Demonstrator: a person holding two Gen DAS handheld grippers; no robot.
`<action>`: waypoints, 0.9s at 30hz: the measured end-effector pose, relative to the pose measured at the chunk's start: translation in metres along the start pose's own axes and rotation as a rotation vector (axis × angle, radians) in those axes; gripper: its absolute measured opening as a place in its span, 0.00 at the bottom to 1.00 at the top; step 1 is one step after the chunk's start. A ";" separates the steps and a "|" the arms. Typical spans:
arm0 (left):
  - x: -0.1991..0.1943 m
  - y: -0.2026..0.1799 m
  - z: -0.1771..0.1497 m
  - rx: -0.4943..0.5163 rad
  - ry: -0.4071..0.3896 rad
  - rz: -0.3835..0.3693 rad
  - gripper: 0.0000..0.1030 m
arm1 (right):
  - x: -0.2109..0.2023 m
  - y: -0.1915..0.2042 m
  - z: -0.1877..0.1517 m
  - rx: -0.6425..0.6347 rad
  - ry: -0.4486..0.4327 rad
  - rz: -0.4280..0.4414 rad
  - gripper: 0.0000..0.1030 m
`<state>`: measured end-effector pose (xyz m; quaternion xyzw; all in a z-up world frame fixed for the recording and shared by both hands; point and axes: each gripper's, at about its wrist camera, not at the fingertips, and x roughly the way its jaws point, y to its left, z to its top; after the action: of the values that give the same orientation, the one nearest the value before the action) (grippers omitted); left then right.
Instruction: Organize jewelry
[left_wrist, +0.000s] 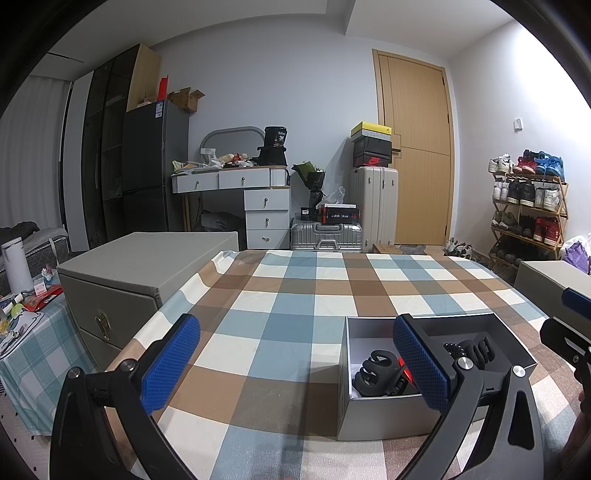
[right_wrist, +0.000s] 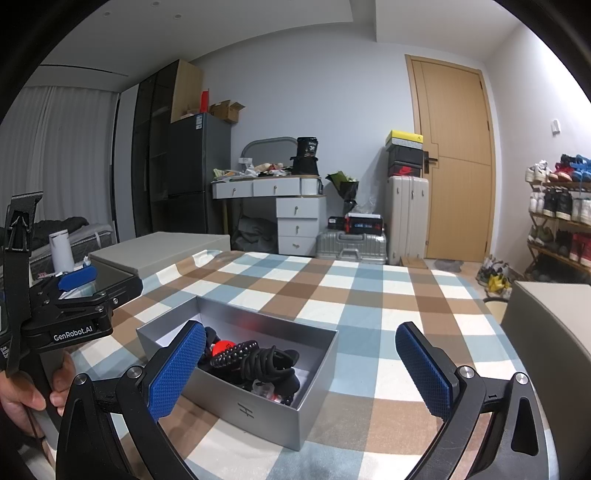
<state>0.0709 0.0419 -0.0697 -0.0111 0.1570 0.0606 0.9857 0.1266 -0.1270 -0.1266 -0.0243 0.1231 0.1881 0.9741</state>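
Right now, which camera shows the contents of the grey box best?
The right wrist view: the grey box lies open between the tongs, showing black coiled hair ties and something red. In the left wrist view, the left tongs' right finger hides part of the interior, though a black claw clip shows.

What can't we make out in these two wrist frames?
- Gray box contents: left wrist view, the left gripper finger hides the middle; a black claw clip shows.
- Right wrist view: the black cords are tangled, items beneath hidden.
- Right gripper: open and empty.
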 end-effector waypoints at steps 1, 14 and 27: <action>0.000 0.000 0.000 0.000 0.000 0.000 0.99 | 0.000 0.000 0.000 0.000 0.000 0.000 1.00; 0.001 -0.001 0.000 0.004 0.003 -0.005 0.99 | 0.000 0.000 0.000 -0.001 0.000 0.000 1.00; 0.002 -0.002 0.000 0.007 0.004 -0.006 0.99 | 0.001 0.002 -0.001 -0.005 -0.001 -0.002 1.00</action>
<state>0.0734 0.0401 -0.0707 -0.0082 0.1594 0.0572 0.9855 0.1263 -0.1252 -0.1275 -0.0268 0.1219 0.1875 0.9743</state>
